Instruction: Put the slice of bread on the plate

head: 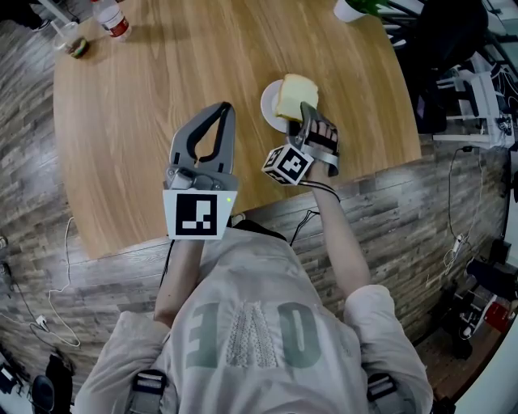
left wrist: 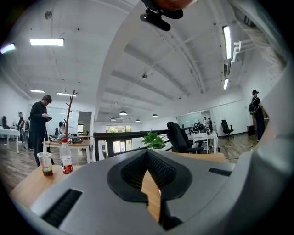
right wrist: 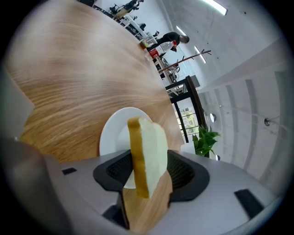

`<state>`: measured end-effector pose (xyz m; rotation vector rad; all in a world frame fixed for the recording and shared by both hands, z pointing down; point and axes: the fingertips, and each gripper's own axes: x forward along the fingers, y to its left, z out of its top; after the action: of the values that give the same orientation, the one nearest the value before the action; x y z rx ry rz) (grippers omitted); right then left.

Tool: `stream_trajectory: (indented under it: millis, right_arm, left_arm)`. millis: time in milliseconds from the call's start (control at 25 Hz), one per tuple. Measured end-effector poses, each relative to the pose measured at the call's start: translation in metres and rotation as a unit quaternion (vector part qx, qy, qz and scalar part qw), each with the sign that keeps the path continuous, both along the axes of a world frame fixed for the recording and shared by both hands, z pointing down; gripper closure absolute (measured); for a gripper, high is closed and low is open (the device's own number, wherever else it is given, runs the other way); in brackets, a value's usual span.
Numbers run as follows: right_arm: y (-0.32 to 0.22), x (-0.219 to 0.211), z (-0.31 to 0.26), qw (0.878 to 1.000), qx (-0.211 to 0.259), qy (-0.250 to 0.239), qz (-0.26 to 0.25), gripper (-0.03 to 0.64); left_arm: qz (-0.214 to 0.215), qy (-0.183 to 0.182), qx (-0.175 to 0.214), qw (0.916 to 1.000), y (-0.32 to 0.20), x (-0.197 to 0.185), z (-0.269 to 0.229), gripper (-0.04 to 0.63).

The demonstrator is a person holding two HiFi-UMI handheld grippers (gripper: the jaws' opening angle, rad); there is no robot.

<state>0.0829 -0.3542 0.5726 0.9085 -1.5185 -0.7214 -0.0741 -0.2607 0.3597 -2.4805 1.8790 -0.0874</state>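
Note:
A thick slice of white bread (head: 295,95) stands on edge over a small white plate (head: 269,105) at the right of the round wooden table. My right gripper (head: 306,111) reaches to it from the near side. In the right gripper view the bread (right wrist: 149,151) is upright between the jaws, above the plate (right wrist: 112,133). A gap shows beside its crust, and its white face lies close to the other pad. The right gripper (right wrist: 147,169) is open. My left gripper (head: 224,107) hovers over the table's middle, its tips together and nothing in them; in its own view the left gripper (left wrist: 147,155) is shut.
At the table's far left stand a plastic bottle (head: 113,18) and a clear cup (head: 73,42). A white pot with a plant (head: 350,10) sits at the far right edge. Cables lie on the floor around the table. A standing person (left wrist: 40,120) is far off.

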Motion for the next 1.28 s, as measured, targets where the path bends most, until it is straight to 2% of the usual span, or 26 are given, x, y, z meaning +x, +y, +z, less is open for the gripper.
stream_trajectory:
  millis: [320, 640, 760, 880, 960, 1040, 1120, 1280]
  right_arm:
    - [0.007, 0.001, -0.003, 1.0, -0.03, -0.002, 0.002, 0.372]
    - [0.02, -0.002, -0.021, 0.998, -0.048, -0.038, 0.009, 0.357]
    - [0.021, -0.007, -0.045, 0.997, -0.034, -0.074, 0.014, 0.354]
    - [0.021, -0.011, -0.083, 0.986, -0.017, -0.163, 0.041, 0.354]
    - [0.025, -0.016, -0.111, 0.967, -0.01, -0.248, 0.063, 0.354]
    - [0.029, -0.022, -0.143, 0.938, 0.0, -0.339, 0.075, 0.356]
    - [0.033, -0.027, -0.177, 0.899, 0.012, -0.43, 0.08, 0.356]
    - [0.047, -0.027, -0.237, 0.81, 0.022, -0.582, 0.072, 0.357]
  left_arm:
    - [0.006, 0.001, 0.005, 1.0, 0.002, 0.001, -0.003, 0.586]
    - [0.02, -0.003, 0.033, 0.9993, 0.008, 0.008, -0.022, 0.586]
    - [0.023, -0.004, 0.039, 0.999, 0.01, 0.011, -0.029, 0.586]
    - [0.035, -0.012, 0.059, 0.9975, 0.011, 0.018, -0.042, 0.586]
    - [0.044, -0.018, 0.076, 0.996, 0.013, 0.023, -0.054, 0.586]
    - [0.05, -0.021, 0.092, 0.9943, 0.012, 0.027, -0.068, 0.586]
    - [0.052, -0.023, 0.108, 0.9925, 0.012, 0.028, -0.081, 0.586]
    - [0.057, -0.04, 0.128, 0.9894, 0.013, 0.029, -0.096, 0.586]
